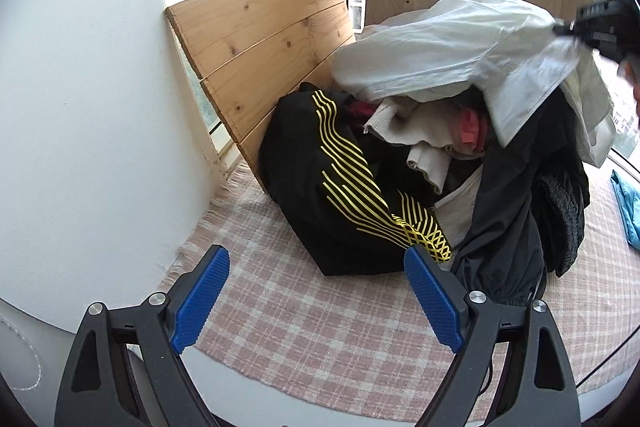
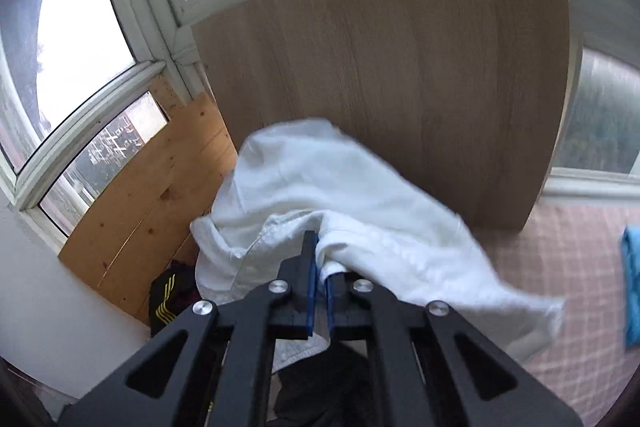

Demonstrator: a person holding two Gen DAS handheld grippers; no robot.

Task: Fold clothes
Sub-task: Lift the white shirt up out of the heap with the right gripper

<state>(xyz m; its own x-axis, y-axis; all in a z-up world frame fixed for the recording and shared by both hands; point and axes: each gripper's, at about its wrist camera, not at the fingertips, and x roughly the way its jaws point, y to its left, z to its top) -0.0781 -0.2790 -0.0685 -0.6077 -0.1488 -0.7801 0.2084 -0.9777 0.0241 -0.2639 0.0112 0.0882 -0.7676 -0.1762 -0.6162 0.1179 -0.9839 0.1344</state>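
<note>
Pinching a white garment lifted over the clothes pile, right tool clenched on its fabric, left tool released and empty above the pink checked cloth, near the black yellow-striped garment.

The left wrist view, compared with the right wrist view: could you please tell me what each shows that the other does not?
Only the left wrist view shows the open left gripper, the beige knit and the red garment in the pile.

Only the right wrist view shows the right gripper shut on the white garment.

Both show the white garment, the black garment with yellow stripes, the wooden boards and the checked cloth.
</note>
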